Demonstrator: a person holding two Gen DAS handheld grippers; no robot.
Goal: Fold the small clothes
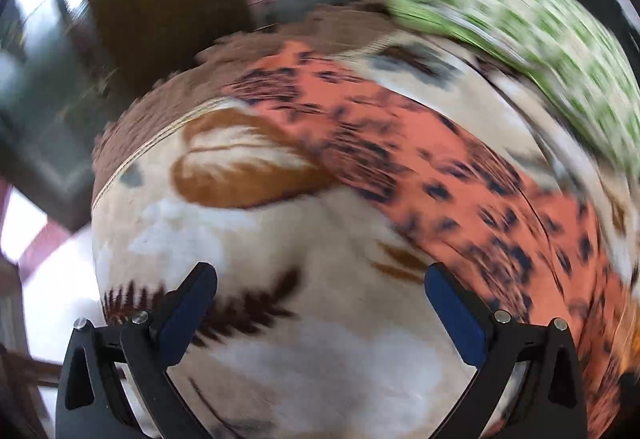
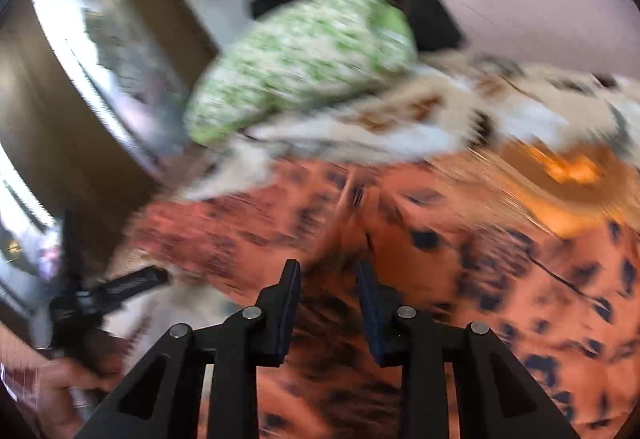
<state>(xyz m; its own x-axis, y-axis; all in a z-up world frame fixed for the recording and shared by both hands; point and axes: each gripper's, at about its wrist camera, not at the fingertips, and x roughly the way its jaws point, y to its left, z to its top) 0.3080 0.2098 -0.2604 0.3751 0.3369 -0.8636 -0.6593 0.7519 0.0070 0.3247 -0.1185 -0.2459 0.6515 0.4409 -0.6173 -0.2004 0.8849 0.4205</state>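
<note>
Meanwhile your left gripper (image 1: 320, 303) hangs with jaws wide apart above the patterned blanket (image 1: 280, 239); your right gripper (image 2: 328, 303), jaws narrowly parted and empty, hovers over the orange spotted garment (image 2: 500, 279) spread across that blanket beside a green-and-white garment (image 2: 300, 63).

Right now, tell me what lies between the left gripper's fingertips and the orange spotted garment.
In the left wrist view, only bare cream leaf-patterned blanket lies between the open left gripper and the orange spotted garment.
</note>
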